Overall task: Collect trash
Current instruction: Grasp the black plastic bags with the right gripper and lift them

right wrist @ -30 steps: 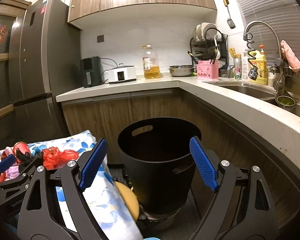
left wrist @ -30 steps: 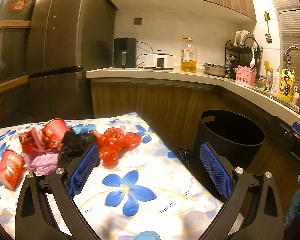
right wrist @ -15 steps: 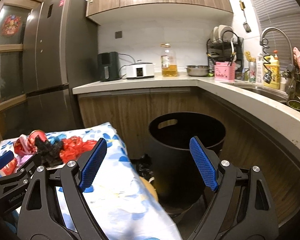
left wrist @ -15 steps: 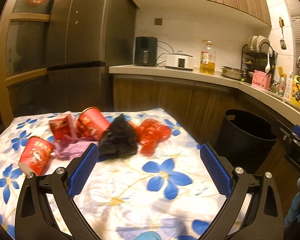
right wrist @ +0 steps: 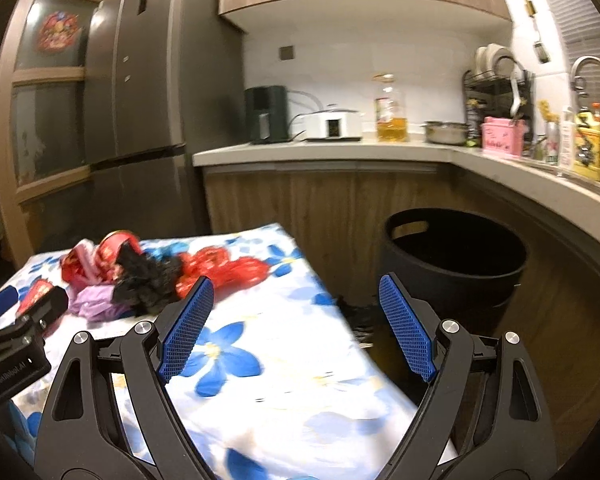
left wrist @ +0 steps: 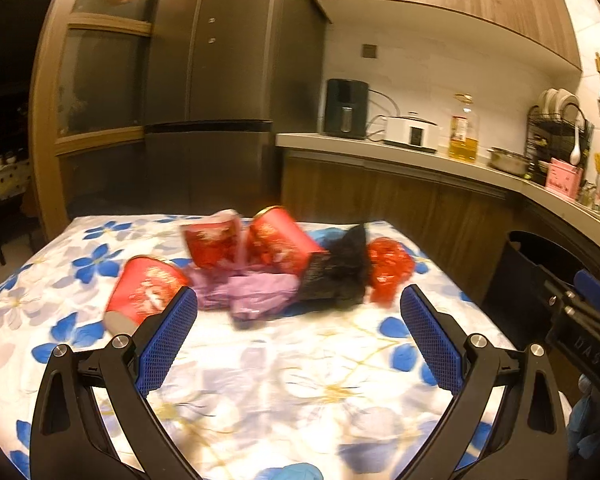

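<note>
Left gripper (left wrist: 298, 328): my jaws stand wide apart with nothing between them, aimed at the pile across the flowered tablecloth (left wrist: 284, 376).
Right gripper (right wrist: 296, 326): jaws spread just as wide and empty, hanging over the table's right edge, with the black bin (right wrist: 454, 258) ahead on the floor.
Trash: a heap near the far side of the table: three red paper cups (left wrist: 146, 290), one lying apart at the left; crumpled purple plastic (left wrist: 260, 294) nearest me; a black crinkled bag (left wrist: 338, 274); a red plastic wrapper (left wrist: 388, 262) at the right end.
Bin: on the floor beside the table's right edge, below the counter, mouth open; I see nothing in it.
Step in hand: I judge this to be the approach for a first pick; nothing is held.
How to do it well: take one piece at a time, starting from an outer one. The purple plastic lies closest between my left pads; I should come in low so both pads bracket the bulk, not a loose flap.
Risk: the soft films overlap, so a grab may drag neighbours or tip a cup over.
</note>
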`<action>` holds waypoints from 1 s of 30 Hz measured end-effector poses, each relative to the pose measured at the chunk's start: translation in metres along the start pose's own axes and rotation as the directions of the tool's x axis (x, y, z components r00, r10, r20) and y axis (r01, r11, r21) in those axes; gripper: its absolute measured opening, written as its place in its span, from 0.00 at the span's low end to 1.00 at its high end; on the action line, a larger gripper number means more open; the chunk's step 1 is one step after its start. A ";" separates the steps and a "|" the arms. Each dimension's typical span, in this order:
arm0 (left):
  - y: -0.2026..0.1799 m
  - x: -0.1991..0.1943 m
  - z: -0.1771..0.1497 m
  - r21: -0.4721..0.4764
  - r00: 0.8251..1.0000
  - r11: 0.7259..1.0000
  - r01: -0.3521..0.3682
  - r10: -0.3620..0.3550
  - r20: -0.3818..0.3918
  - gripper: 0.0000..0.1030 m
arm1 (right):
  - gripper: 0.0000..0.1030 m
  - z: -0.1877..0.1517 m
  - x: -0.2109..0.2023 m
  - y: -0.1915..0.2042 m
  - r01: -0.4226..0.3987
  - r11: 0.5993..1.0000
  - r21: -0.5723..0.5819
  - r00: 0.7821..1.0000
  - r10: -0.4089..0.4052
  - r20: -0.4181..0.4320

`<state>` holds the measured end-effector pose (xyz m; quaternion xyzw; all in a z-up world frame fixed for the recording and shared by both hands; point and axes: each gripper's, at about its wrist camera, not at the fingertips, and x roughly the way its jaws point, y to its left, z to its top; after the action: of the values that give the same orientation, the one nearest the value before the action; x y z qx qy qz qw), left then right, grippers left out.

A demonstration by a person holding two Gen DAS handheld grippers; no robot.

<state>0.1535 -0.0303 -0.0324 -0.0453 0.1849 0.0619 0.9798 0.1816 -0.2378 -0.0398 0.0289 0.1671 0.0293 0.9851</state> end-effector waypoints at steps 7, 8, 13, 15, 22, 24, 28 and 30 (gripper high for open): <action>0.032 0.003 -0.003 -0.028 0.997 0.997 -0.071 0.071 -0.012 0.94 | 0.81 -0.001 0.037 0.055 -0.144 0.988 -0.061 0.989 0.142 -0.036; 0.035 0.004 -0.003 -0.030 0.997 0.996 -0.078 0.078 -0.012 0.94 | 0.81 0.000 0.044 0.063 -0.157 0.985 -0.068 0.987 0.154 -0.045; 0.054 0.007 -0.001 -0.053 0.994 0.992 -0.111 0.110 -0.015 0.94 | 0.81 0.004 0.072 0.094 -0.204 0.975 -0.090 0.978 0.198 -0.068; 0.059 0.007 -0.001 -0.060 0.993 0.991 -0.116 0.116 -0.014 0.94 | 0.80 0.004 0.081 0.103 -0.211 0.973 -0.094 0.976 0.204 -0.077; 0.068 0.013 0.001 -0.066 0.993 0.990 -0.121 0.120 -0.022 0.94 | 0.49 0.000 0.110 0.121 -0.233 0.966 -0.113 0.966 0.216 -0.142; 0.068 0.014 0.001 -0.062 0.992 0.991 -0.121 0.120 -0.022 0.94 | 0.28 -0.001 0.114 0.123 -0.245 0.962 -0.118 0.961 0.225 -0.159; 0.067 0.017 0.001 -0.062 0.993 0.991 -0.115 0.114 -0.027 0.94 | 0.04 -0.003 0.108 0.121 -0.275 0.954 -0.118 0.954 0.255 -0.160; 0.065 0.018 0.000 -0.058 0.993 0.992 -0.112 0.110 -0.030 0.94 | 0.03 -0.001 0.096 0.113 -0.288 0.953 -0.100 0.952 0.273 -0.135</action>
<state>0.1616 0.0356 -0.0435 -0.0650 0.1983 0.1210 0.9705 0.2659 -0.1188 -0.0649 -0.0079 0.2179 0.1806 0.9591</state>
